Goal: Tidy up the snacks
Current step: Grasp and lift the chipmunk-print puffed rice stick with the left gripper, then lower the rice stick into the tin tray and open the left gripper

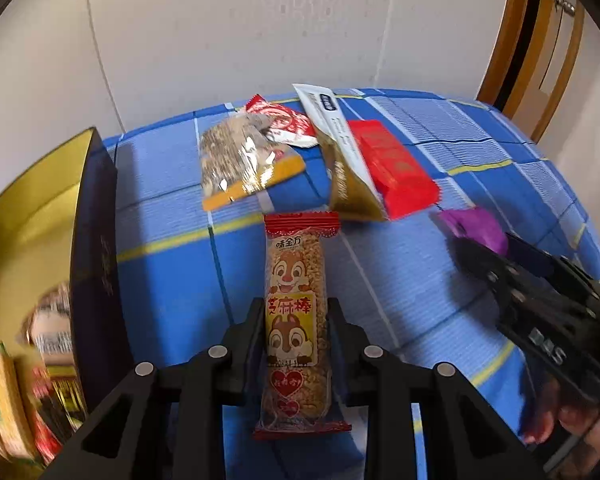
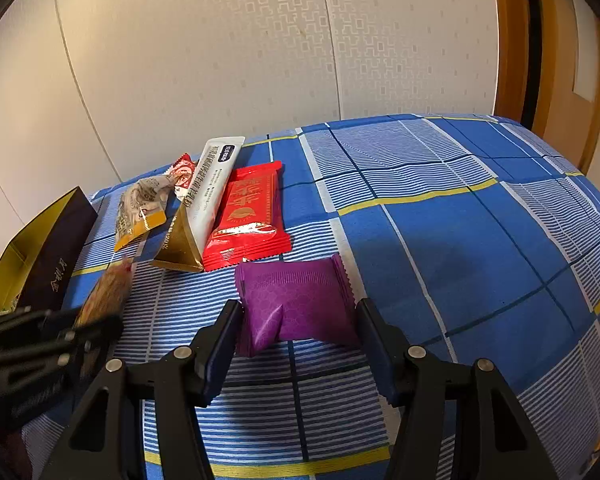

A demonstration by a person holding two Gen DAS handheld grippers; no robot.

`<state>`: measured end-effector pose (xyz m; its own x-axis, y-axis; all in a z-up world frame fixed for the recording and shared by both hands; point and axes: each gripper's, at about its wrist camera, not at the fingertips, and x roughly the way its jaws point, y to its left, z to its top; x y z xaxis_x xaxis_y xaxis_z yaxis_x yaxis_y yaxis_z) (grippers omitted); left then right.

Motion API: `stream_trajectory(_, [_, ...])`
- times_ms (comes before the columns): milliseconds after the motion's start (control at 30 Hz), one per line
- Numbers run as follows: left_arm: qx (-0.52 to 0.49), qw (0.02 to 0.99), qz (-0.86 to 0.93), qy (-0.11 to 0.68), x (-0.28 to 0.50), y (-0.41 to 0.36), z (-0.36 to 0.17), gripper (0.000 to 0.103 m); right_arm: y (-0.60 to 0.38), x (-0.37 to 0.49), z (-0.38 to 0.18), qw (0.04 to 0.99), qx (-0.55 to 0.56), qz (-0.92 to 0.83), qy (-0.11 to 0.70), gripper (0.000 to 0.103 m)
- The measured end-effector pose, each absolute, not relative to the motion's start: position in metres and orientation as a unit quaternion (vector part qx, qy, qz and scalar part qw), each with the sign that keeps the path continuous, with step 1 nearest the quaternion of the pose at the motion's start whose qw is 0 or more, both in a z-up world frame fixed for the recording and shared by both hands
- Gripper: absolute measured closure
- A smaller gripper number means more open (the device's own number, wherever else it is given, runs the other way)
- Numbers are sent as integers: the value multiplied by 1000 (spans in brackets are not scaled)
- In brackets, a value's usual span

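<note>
On blue checked cloth [image 2: 440, 240]: loose snacks left — red packet [image 2: 246, 216], white-gold sachet [image 2: 198, 216], clear nut bag [image 1: 240, 160]. Dark box [image 1: 94, 260] at left already holds several packets. Left gripper [image 1: 296, 320] jaws closed on sesame stick bar [image 1: 296, 280], lifted near box. Right gripper [image 2: 300, 320] jaws wide, straddling purple packet [image 2: 296, 304] lying on cloth; contact unclear. Judged about halfway.
</note>
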<state>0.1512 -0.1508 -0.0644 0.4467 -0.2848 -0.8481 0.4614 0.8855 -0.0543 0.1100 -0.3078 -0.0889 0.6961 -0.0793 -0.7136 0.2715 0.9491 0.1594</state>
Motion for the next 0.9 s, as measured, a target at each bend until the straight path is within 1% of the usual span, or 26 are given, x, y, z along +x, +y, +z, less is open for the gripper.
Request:
stream_trajectory(167, [61, 848, -241, 467, 130, -141, -55, 74, -308, 110, -89, 912, 126, -97, 378, 44])
stream_trajectory(400, [13, 859, -254, 443, 112, -117, -30, 74, -307, 110, -89, 912, 124, -98, 379, 44])
stream_trajectory(567, [5, 870, -247, 426, 107, -100, -16, 74, -307, 110, -89, 912, 123, -98, 379, 44])
stream_trajectory(900, [4, 874, -234, 425, 105, -84, -16, 74, -307, 110, -90, 912, 123, -98, 379, 44])
